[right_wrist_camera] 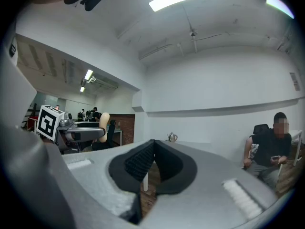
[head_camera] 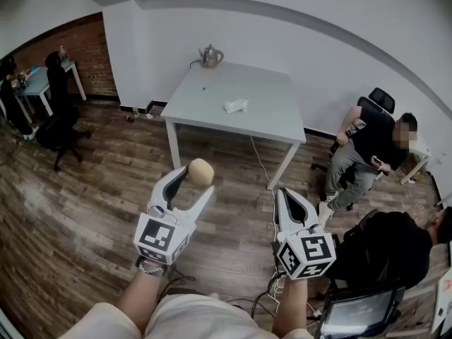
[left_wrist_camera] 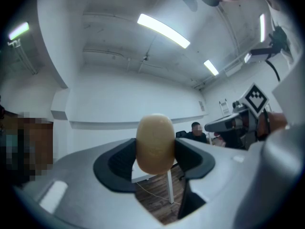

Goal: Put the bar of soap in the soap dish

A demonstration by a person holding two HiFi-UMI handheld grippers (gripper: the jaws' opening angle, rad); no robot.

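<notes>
- The left tool (head_camera: 198, 183) gripped the tan bar of soap (head_camera: 200, 171) between its pads, up in the air, well short of the white bench (head_camera: 205, 101).
- The right tool (head_camera: 287, 192) was clenched, pads pressed together.

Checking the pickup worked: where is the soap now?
Head view, left of centre: the bar of soap is clamped between the left gripper's jaws, short of the white table.
</notes>
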